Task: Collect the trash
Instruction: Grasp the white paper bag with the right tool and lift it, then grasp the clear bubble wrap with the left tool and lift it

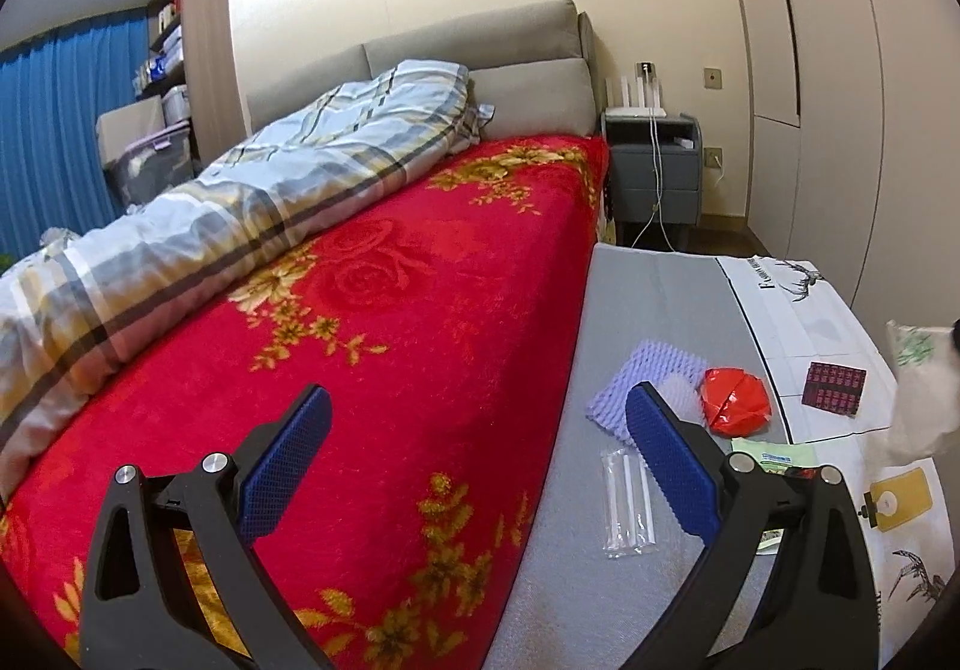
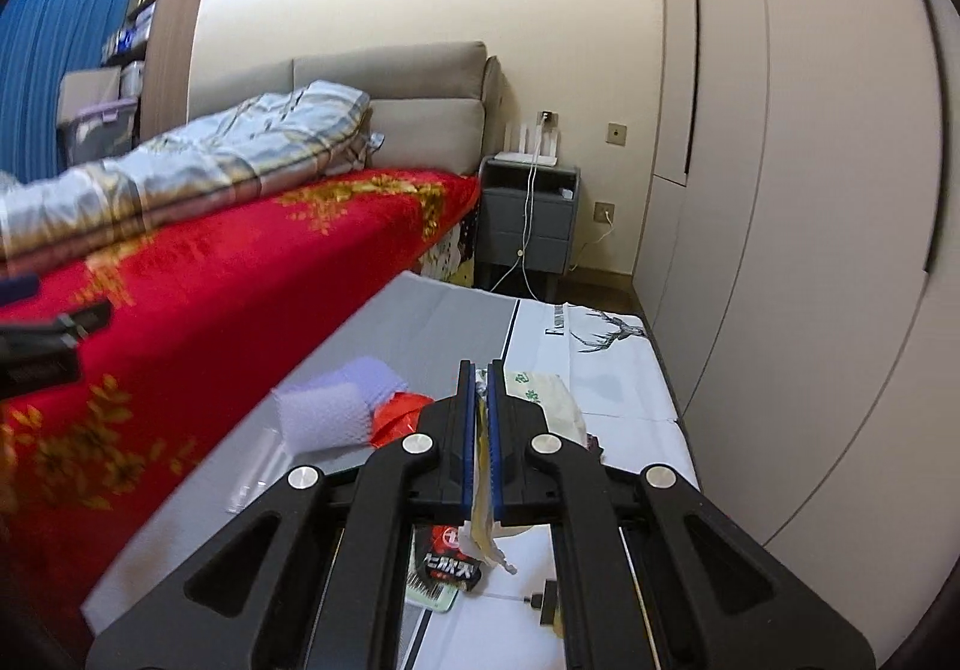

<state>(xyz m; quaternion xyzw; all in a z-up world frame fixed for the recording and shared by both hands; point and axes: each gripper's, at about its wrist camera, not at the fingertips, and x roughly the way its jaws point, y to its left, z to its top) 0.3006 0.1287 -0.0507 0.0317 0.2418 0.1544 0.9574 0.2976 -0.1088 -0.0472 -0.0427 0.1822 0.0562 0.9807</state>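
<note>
Right gripper [image 2: 479,370] jaws pinch a crinkly plastic wrapper [image 2: 549,397]

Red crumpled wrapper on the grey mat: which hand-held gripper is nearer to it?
Left. The left hand-held gripper hangs open just short of the red wrapper; the right hand-held gripper, shut on a pale wrapper, is lifted away.

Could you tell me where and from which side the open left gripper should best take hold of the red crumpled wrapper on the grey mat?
Probably the red crumpled wrapper's raised middle crease, coming from above with the left gripper. It lies low, puffed up on the grey mat, with the purple foam netting touching its left side.
</note>
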